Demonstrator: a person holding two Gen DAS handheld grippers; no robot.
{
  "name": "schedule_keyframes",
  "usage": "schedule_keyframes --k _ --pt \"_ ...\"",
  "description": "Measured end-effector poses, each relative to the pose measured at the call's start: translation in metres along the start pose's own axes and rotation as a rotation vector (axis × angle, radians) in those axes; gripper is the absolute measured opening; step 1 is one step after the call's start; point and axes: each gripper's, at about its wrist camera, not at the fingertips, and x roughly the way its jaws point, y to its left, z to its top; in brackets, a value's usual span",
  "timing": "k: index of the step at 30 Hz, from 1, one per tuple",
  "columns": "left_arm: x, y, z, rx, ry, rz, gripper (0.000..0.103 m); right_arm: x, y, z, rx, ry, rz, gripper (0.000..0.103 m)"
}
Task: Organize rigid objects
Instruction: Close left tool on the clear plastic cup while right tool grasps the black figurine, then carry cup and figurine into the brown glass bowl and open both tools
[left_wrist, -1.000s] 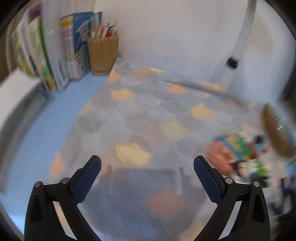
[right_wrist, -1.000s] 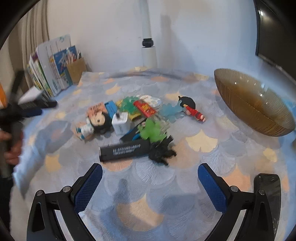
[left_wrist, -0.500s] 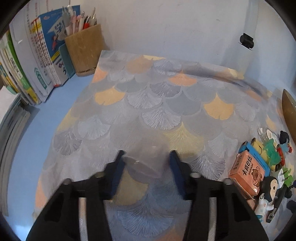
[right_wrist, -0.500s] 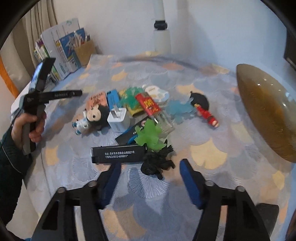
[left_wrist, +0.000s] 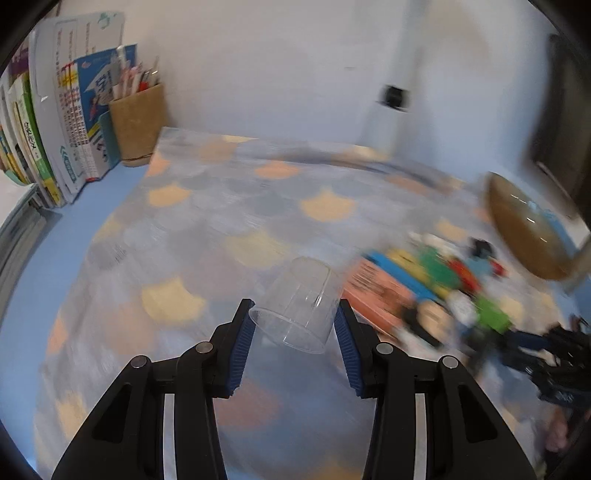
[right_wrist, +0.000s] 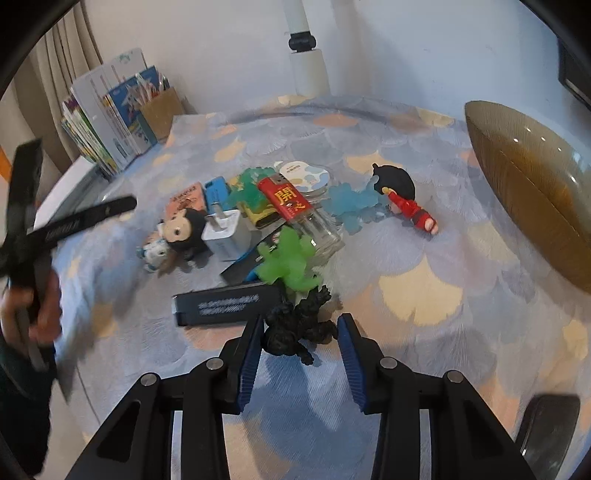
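My left gripper (left_wrist: 294, 325) is shut on a clear plastic cup (left_wrist: 297, 302), held tilted above the patterned cloth. A pile of small things lies mid-table: a black dinosaur figure (right_wrist: 299, 326), a black rectangular case (right_wrist: 227, 304), a green figure (right_wrist: 290, 260), a white charger (right_wrist: 225, 232), a red lighter (right_wrist: 286, 199), a doll (right_wrist: 181, 232) and a red-and-black figure (right_wrist: 402, 194). My right gripper (right_wrist: 300, 332) stands around the black dinosaur figure, its jaws partly closed with a gap on the right side. The pile is blurred in the left wrist view (left_wrist: 436, 288).
A brown glass bowl (right_wrist: 532, 192) stands at the right. Books (right_wrist: 107, 125) and a brown pen holder (right_wrist: 160, 110) are at the back left. A white pole (right_wrist: 306, 48) rises at the back. A dark object (right_wrist: 546, 421) lies at the near right.
My left gripper has swung right with the cup, bringing the pile and bowl into view. My right gripper has closed further and moved forward around the black dinosaur figure.
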Motion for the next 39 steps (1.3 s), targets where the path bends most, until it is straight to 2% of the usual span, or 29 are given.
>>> schedule_keyframes --k 3,6,9,12,13,14,16,22,24,25,26,27,30,33,37,39 --pt "-0.017 -0.023 -0.019 0.025 0.004 -0.011 0.041 -0.019 0.003 -0.014 0.015 -0.014 0.006 0.040" --pt "-0.030 -0.047 -0.039 0.043 0.005 -0.063 0.041 -0.036 0.009 -0.033 -0.009 -0.008 0.027 0.040" --pt "-0.031 -0.068 -0.056 0.070 0.026 -0.099 0.041 -0.033 0.014 -0.046 -0.049 0.034 -0.002 0.040" --pt "-0.031 -0.081 -0.068 0.084 0.041 -0.113 0.041 -0.031 0.007 -0.057 -0.030 0.052 -0.043 0.042" --pt "-0.032 -0.084 -0.071 0.079 0.041 -0.127 0.041 -0.034 0.004 -0.060 -0.013 0.051 -0.025 0.046" --pt "-0.032 -0.085 -0.073 0.072 0.042 -0.142 0.041 -0.038 0.002 -0.063 -0.003 0.042 -0.014 0.057" --pt "-0.034 -0.087 -0.077 0.063 0.045 -0.161 0.041 -0.044 0.001 -0.068 0.006 0.020 -0.032 0.067" --pt "-0.041 -0.095 -0.079 0.065 0.033 -0.177 0.041 -0.034 0.005 -0.061 0.063 0.012 -0.032 0.068" --pt "-0.042 -0.097 -0.079 0.067 0.030 -0.182 0.041 -0.030 0.011 -0.057 0.051 0.010 -0.032 0.063" --pt "-0.041 -0.098 -0.079 0.068 0.032 -0.183 0.041 -0.026 0.016 -0.056 0.041 0.016 -0.045 0.055" --pt "-0.041 -0.100 -0.078 0.068 0.033 -0.183 0.041 -0.024 0.023 -0.055 0.013 0.007 -0.094 0.040" --pt "-0.040 -0.101 -0.077 0.069 0.033 -0.185 0.041 -0.023 0.027 -0.054 -0.005 0.010 -0.105 0.032" --pt "-0.039 -0.106 -0.067 0.071 0.027 -0.203 0.041 -0.029 0.029 -0.050 -0.015 -0.011 -0.122 0.030" --pt "-0.043 -0.122 -0.040 0.089 -0.021 -0.195 0.041 -0.060 0.005 -0.030 0.040 -0.075 -0.158 0.030" --pt "-0.043 -0.162 0.020 0.118 -0.103 -0.256 0.041 -0.116 -0.051 0.010 0.139 -0.196 -0.267 0.030" --pt "-0.034 -0.189 0.048 0.146 -0.125 -0.310 0.041 -0.128 -0.081 0.027 0.198 -0.219 -0.319 0.030"
